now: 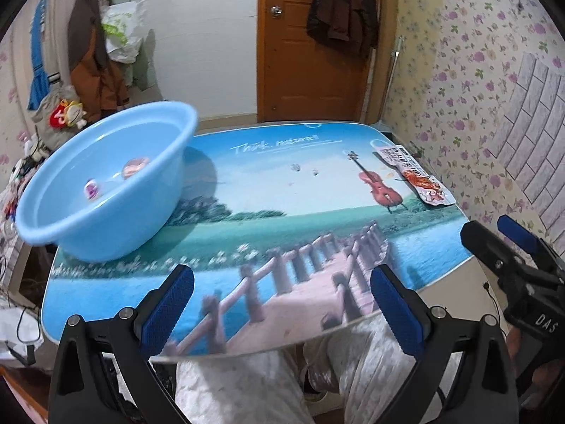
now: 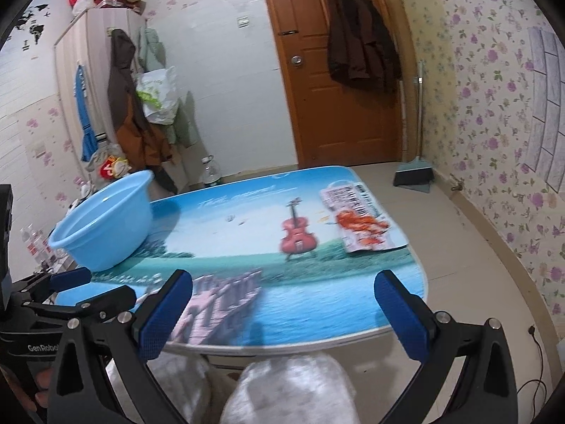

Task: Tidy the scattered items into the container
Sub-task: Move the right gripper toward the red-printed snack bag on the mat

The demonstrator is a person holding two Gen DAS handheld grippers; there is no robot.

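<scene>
While both grippers hover at the table's near edge | blue basin [image 1: 106, 183] far-left on table [image 1: 282, 219], two small round items [image 1: 113, 176] inside | left gripper [image 1: 282, 304] spread, empty | right gripper [image 2: 282, 312] spread, empty | snack packet [image 2: 356, 221] flat at far-right corner

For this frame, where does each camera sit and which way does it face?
Left wrist: sits on the left gripper at the table's near edge, facing the door; shows its open fingers, the right gripper, the person's legs.
Right wrist: sits on the right gripper, further right, facing likewise; shows its open fingers, the left gripper, a knee.
Shared: blue basin, snack packet, table, door.
</scene>
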